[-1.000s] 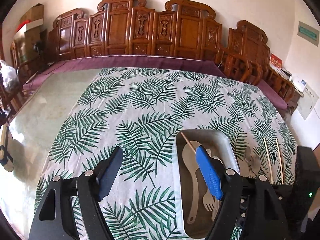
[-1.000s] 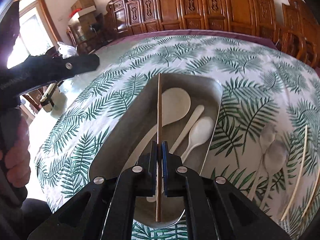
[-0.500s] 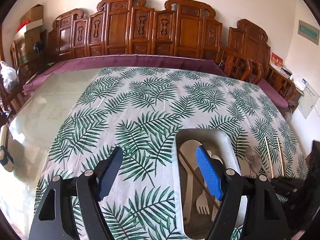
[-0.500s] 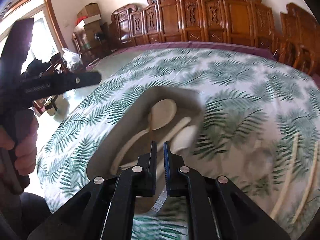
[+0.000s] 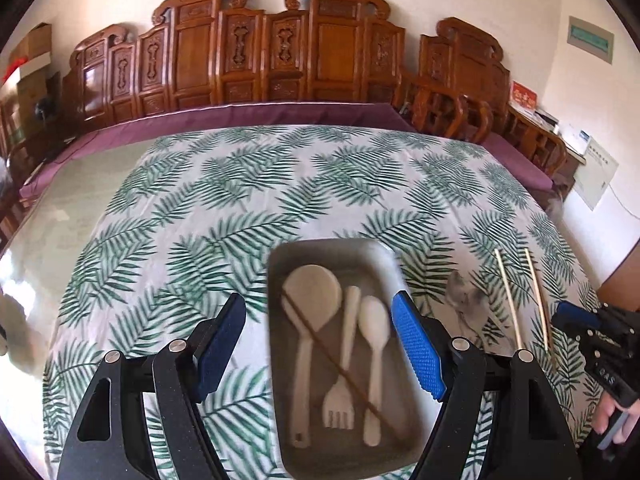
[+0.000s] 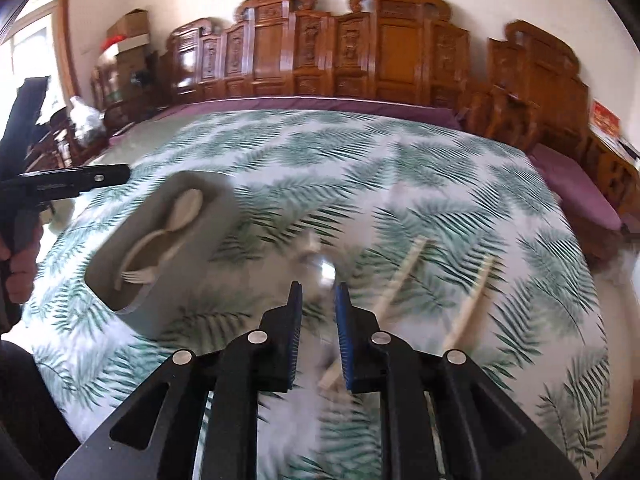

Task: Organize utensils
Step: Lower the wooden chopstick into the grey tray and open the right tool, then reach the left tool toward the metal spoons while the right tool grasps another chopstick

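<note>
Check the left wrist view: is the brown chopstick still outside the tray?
No: the brown chopstick lies slantwise inside the grey tray, across the pale spoons and fork, while two pale chopsticks remain on the tablecloth.

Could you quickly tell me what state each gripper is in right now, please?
Left gripper: open, holding nothing.
Right gripper: open, jaws just been opening, nothing held.

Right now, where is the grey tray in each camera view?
Left wrist view: the tray sits low and centre, between the left gripper fingers.
Right wrist view: tray at middle left, blurred.
Shared landmark: the pale chopsticks on the leaf-print cloth.
</note>
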